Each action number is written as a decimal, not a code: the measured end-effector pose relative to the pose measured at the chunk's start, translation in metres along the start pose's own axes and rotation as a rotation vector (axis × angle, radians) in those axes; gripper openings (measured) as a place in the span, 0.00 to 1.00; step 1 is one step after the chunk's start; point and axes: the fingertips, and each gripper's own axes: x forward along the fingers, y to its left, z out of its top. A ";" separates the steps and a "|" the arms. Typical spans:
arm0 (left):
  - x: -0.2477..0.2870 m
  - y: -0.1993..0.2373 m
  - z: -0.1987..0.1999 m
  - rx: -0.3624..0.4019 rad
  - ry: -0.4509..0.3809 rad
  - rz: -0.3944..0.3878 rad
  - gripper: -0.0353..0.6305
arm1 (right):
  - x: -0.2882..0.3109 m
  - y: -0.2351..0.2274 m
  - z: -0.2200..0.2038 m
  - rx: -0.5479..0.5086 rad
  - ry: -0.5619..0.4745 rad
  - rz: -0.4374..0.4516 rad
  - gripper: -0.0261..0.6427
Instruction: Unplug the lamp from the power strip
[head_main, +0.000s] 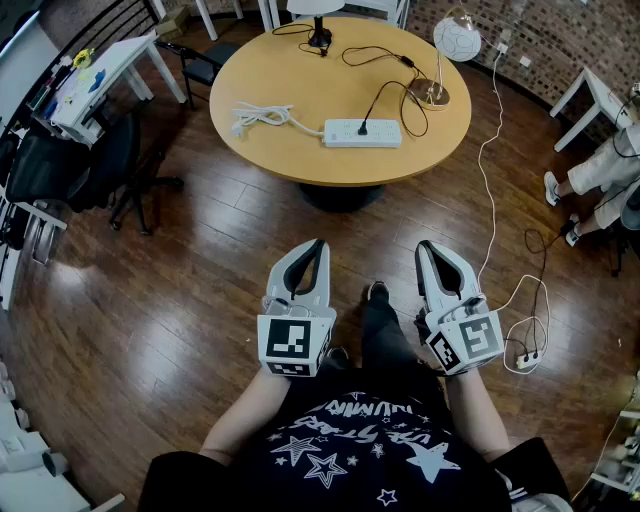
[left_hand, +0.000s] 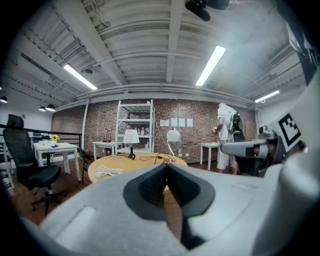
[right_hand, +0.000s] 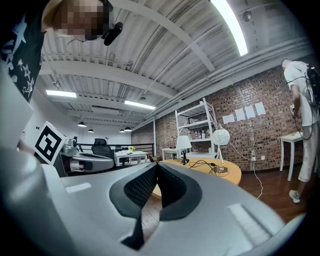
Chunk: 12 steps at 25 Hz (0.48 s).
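The power strip (head_main: 362, 133) lies on the near half of the round table (head_main: 280, 75), with a black plug (head_main: 363, 128) seated near its middle; the plug's black cord (head_main: 383, 93) is looped away toward the globe lamp (head_main: 457, 38) and its brass base (head_main: 432, 95), though a second lamp with a white shade (head_main: 318, 8) trails a dark lead through the same tangle, so it cannot be told for certain which lamp is fed.

Both tools are held low before the body, well apart from the table; the left gripper (head_main: 318, 244) is clenched on nothing, and the right gripper (head_main: 426, 246) is likewise pressed shut and empty, as is confirmed in each gripper's own view; no approach has been made yet.

For the step ahead, the jaws would need to be released before the plug is reached; the plug's body, not its cord, should be taken, and it should be drawn straight out of the socket; the strip looks light and would probably lift with it, so it is best pinned flat by the other tool.

The strip sits close to the table's near edge, its white coiled lead (head_main: 262, 117) bunched to the left; bare wood is left on both sides.

Open floor is offered between person and table; an office chair (head_main: 85, 165) stands at the left, and a white cable (head_main: 487, 190) runs down to a floor strip (head_main: 527, 357) near the right gripper, where a snag is conceivable.
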 end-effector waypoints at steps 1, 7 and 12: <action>0.003 0.001 -0.002 0.000 0.003 0.002 0.06 | 0.004 -0.004 -0.001 0.006 -0.001 -0.002 0.05; 0.042 0.013 -0.005 0.008 0.031 0.031 0.06 | 0.048 -0.042 -0.001 0.034 -0.019 0.004 0.05; 0.101 0.026 -0.002 0.013 0.051 0.045 0.06 | 0.098 -0.082 -0.003 0.050 -0.013 0.028 0.05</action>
